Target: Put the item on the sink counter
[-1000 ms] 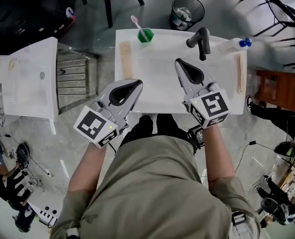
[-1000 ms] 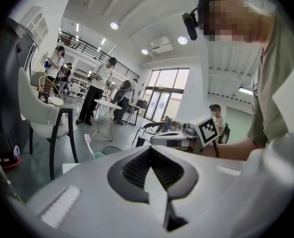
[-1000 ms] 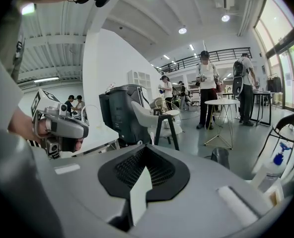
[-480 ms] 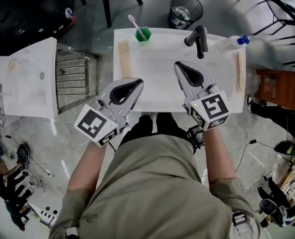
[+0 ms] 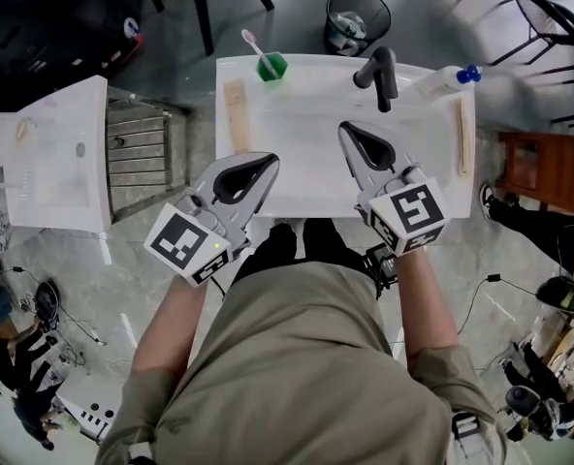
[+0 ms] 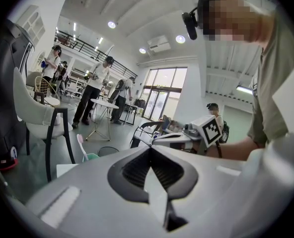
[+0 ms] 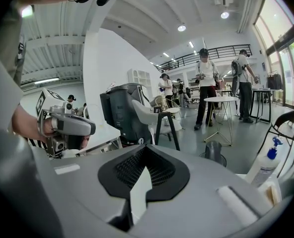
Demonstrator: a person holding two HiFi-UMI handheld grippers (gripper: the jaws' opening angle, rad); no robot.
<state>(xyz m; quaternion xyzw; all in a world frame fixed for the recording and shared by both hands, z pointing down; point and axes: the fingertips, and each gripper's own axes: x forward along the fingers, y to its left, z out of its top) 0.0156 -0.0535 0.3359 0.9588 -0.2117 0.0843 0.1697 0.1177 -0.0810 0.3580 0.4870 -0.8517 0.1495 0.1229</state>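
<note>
I have both grippers parked side by side over the near edge of the white bench (image 5: 302,129), aimed at the sink. The left gripper (image 5: 260,167) has its jaws clenched tip to tip with nothing between them, and the right gripper (image 5: 351,132) is the same: pressed together and empty. I read this as a rest pose, low and close to my body, so neither tool hangs over anything standing on the bench.

I cannot say which thing is the task's item, since nothing is being carried. The loose things all stand along the far edge. A green cup (image 5: 272,68) with a toothbrush (image 5: 254,45) in it is at the back left corner. A bottle (image 5: 442,81) with a blue cap lies at the back right, just beside the black tap (image 5: 380,70). My judgement is that the item either already rests up there or has yet to be fetched.

Compared with a second ago, the grippers sit at the same spots and are just as closed. Only the bench and what is on it have drifted slightly up and left in the head view, so my head shifted, not the tools.
</note>
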